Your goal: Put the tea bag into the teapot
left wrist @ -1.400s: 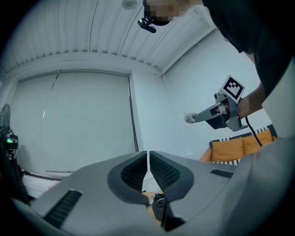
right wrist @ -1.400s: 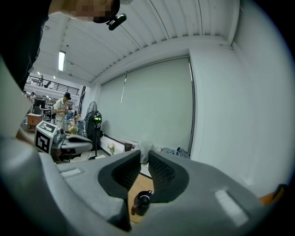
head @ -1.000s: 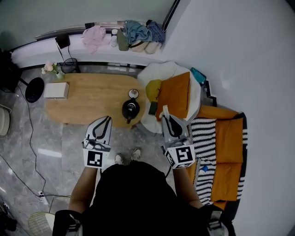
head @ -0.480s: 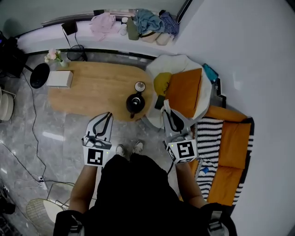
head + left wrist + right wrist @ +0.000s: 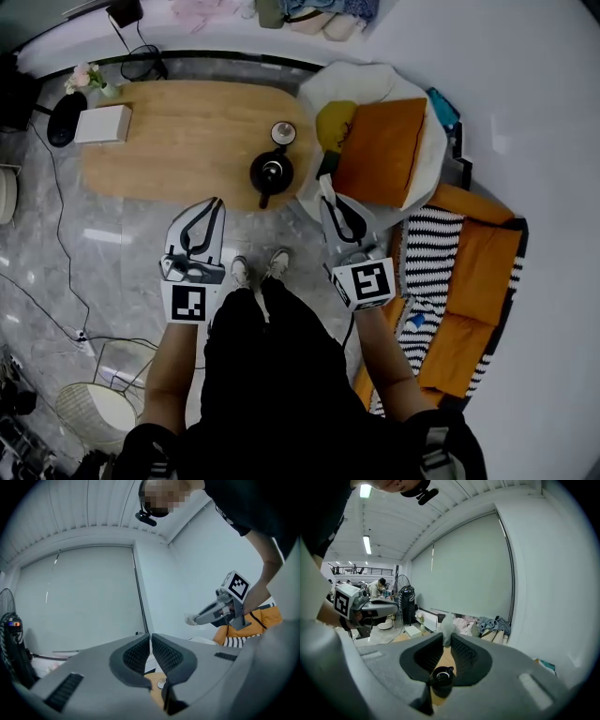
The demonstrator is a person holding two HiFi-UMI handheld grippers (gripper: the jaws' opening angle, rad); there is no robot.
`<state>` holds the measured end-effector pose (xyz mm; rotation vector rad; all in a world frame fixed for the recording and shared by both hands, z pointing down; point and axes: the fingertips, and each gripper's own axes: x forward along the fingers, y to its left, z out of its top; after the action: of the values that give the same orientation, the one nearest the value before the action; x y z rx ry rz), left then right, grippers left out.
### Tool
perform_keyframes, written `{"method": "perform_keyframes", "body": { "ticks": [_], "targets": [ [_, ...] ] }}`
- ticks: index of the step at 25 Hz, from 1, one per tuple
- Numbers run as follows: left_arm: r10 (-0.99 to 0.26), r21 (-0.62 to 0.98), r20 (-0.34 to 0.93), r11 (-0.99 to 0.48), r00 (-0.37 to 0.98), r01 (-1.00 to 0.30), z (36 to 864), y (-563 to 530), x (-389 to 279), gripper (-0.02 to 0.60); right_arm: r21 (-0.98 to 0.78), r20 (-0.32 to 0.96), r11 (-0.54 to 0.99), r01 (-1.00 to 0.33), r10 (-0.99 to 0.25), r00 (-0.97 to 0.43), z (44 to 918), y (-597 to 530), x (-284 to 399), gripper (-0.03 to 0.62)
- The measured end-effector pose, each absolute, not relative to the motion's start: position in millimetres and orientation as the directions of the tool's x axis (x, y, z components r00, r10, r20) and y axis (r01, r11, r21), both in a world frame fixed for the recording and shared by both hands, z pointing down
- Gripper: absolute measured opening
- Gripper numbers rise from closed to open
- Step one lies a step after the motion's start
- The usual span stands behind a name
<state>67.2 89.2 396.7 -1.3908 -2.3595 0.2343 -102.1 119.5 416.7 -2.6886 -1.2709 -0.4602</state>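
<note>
Head view: the black teapot (image 5: 271, 174) stands near the right end of the wooden table (image 5: 178, 141), close to its near edge. A small round thing (image 5: 283, 132), lid or cup I cannot tell, sits just beyond it. A white box (image 5: 103, 123) lies at the table's far left. The left gripper (image 5: 217, 202) is held over the floor just short of the table's near edge. The right gripper (image 5: 328, 194) is held off the table's right end, near the teapot but apart from it, with the white tea bag (image 5: 324, 181) at its tips. An orange cushion (image 5: 380, 150) lies to the right.

Left gripper view: the left gripper (image 5: 150, 637) has its jaws pressed together, with nothing between them. A strip of the table (image 5: 157, 681) shows below them. To the right the other gripper (image 5: 220, 609) is seen side-on, with the tea bag (image 5: 191, 619) at its tip.

Right gripper view: the right gripper (image 5: 446, 639) pinches the tea bag (image 5: 447, 629) between its tips, the bag sticking up above them. The teapot (image 5: 441, 679) shows lower down on the table (image 5: 446, 658), framed between the jaws.
</note>
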Motion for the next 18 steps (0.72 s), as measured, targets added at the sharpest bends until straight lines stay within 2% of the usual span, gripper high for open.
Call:
{"method": "perform_keyframes", "body": {
  "ticks": [9,14,18],
  "targets": [
    [0.862,-0.252,0.31,0.482,-0.402,0.839,452.7,88.9,71.7,0.02,-0.001,0.376,-0.683,0.731,0.677,0.633,479.4,140.2,-84.4,0.052],
    [0.883,-0.149,0.277,0.428,-0.378,0.892,474.7,94.1,78.7,0.02,-0.003,0.401,-0.71,0.704,0.645,0.651,516.4,146.2,-66.1,0.052],
    [0.881,-0.152,0.277,0.434,-0.384,0.888,487.5,96.3,81.4,0.02,-0.003,0.417,-0.712,0.702,0.637,0.648,542.4,149.7,-58.3,0.052]
  ]
}}
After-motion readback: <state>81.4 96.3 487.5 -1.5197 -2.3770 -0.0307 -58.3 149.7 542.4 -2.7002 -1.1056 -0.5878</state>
